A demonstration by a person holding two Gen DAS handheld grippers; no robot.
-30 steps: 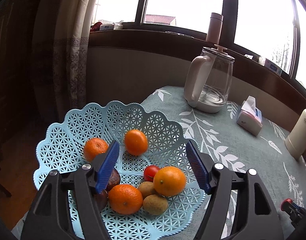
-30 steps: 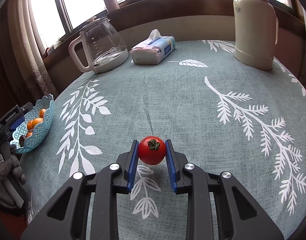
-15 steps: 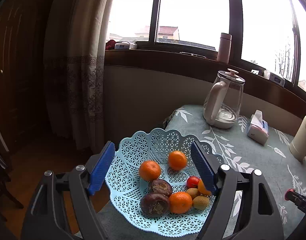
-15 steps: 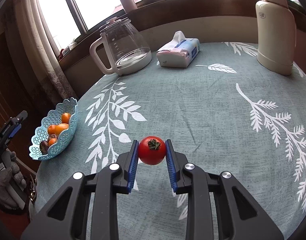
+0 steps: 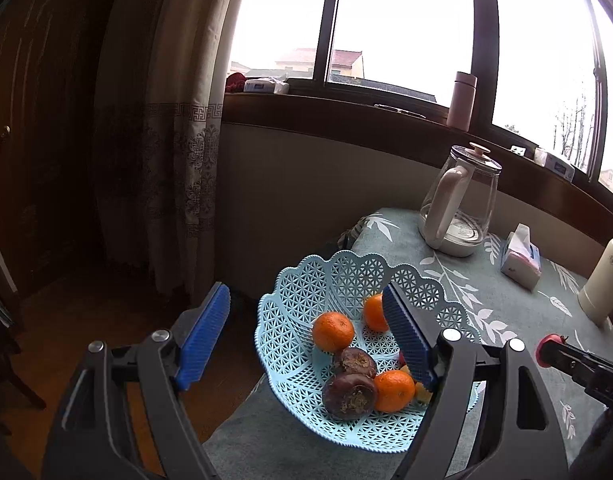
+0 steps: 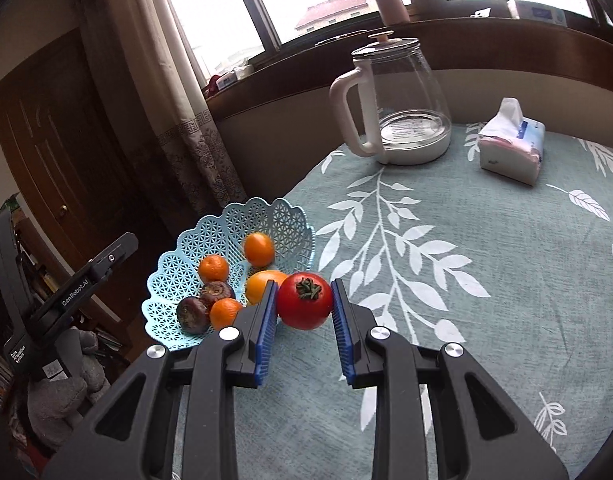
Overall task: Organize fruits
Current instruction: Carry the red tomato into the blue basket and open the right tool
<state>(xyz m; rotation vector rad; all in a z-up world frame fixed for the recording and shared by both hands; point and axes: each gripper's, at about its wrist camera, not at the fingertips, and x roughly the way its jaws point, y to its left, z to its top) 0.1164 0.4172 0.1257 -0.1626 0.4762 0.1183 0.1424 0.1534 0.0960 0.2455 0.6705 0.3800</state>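
Tomato (image 6: 304, 301) sits pinched between the blue fingers (image 6: 266, 330) of the right gripper (image 6: 303, 320), held in the air above the tabletop (image 6: 486, 280) just beside the near rim of the basket (image 6: 290, 220). That basket already holds mandarins (image 6: 213, 268), a larger orange (image 6: 262, 282) and two dark purple fruits (image 6: 192, 314) (one small red fruit is mostly hidden behind a finger in the left view). The left gripper (image 5: 306, 344) hovers near the basket's far side with its fingers spread wide and nothing between them; it seems to be out of the way. The step in hand looks like carrying the tomato over the rim and setting it inside. To do it well, I would clear the scalloped edge with height to spare, aim for the bare lattice toward the back, lower until the tomato nearly rests there, and only then open. The skin is smooth and soft, so the grip should stay gentle, and a drop from height could bruise it or send it rolling into the other fruit.
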